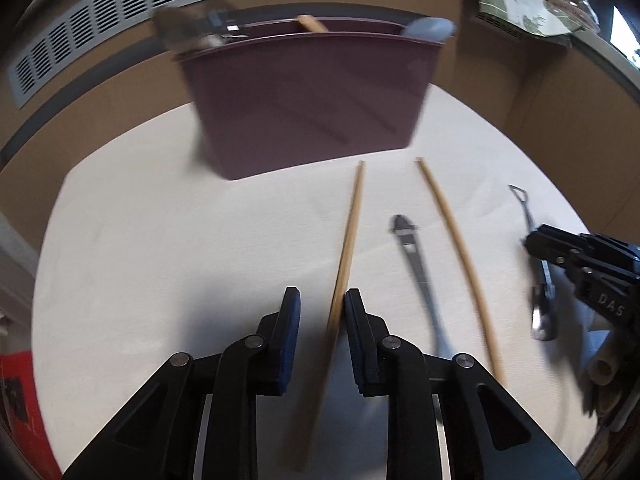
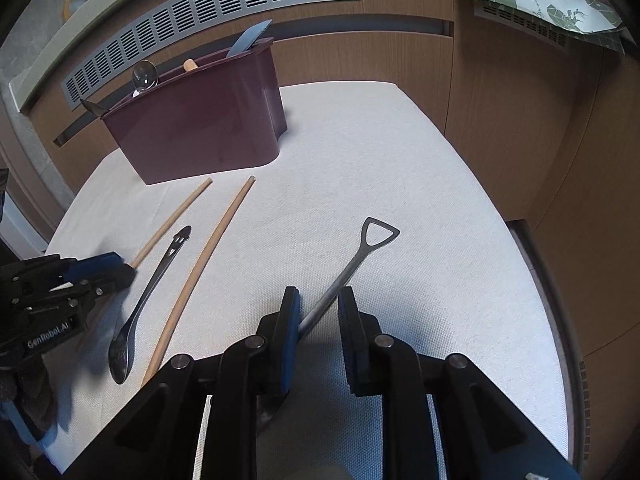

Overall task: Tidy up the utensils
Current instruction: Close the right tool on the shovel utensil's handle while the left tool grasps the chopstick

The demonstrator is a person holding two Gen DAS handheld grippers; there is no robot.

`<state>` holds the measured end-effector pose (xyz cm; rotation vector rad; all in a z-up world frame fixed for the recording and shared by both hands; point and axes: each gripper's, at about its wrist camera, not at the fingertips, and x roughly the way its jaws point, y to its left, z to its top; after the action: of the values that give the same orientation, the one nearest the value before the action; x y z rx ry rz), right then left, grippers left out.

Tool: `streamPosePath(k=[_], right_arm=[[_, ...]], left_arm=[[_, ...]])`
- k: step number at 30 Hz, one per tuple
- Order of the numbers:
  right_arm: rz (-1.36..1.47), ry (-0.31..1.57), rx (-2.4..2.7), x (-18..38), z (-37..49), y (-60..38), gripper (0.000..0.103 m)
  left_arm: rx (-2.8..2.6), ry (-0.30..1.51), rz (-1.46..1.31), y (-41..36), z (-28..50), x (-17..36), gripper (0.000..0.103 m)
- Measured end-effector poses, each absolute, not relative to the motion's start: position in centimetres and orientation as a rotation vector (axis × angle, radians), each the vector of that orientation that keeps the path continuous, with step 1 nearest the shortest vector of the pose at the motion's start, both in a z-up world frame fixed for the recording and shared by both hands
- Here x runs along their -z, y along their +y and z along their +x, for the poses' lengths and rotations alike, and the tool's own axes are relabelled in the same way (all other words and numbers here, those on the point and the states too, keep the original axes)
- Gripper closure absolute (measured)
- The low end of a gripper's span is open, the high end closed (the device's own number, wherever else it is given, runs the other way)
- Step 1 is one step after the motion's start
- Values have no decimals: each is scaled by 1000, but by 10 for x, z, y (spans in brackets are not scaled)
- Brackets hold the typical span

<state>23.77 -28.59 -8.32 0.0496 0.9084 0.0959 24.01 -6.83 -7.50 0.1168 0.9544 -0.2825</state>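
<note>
Surface: white woven cloth [image 2: 400,184] over a table, wood panelling and a grey slotted vent [image 2: 208,12] behind.
Chopsticks: two long thin pale wooden chopsticks. One [image 1: 350,236] runs between the left tongs' pads, the other [image 1: 460,256] lies loose on the cloth beside it, well apart.
Spoons on cloth: two. A dark metal spoon with a cut-out handle end [image 2: 148,300] lies between the chopsticks. A grey metal shovel-shaped spoon with a triangular loop handle [image 2: 360,252] lies to the right.
Left gripper [image 1: 322,320]: jaws narrow, not fully closed. Right pad touches the chopstick, left pad stands off, so no clamp. Chopstick's near end is blurred.
Right gripper [image 2: 318,320]: jaws narrow around the shovel spoon's shaft. Left pad touches it, right pad shows a gap.
Holder: one dark maroon plastic utensil caddy [image 2: 200,120] at the cloth's far edge, just beyond the chopstick tips.
In holder: clear spoon bowl, wooden handle, blue-grey blade, dark tip.
Background: green checked cloth [image 2: 540,0] top right.
</note>
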Motion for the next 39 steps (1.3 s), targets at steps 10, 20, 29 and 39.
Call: streamPosePath(k=[10,20,29,39], right_arm=[[-58,936,-48,84,269,-259,69],[-79,900,-241,73,226,-261,71],[14,948,-223,74,176,-260,69],[-98,925,-43,86,186,-225,64]], left_arm=[[315,997,39,-27,231,75,79],[354,987,25,-47,233,74,76],[349,976,-54,-45,236,77,75],[342,969,-84,-42,231,78,75]])
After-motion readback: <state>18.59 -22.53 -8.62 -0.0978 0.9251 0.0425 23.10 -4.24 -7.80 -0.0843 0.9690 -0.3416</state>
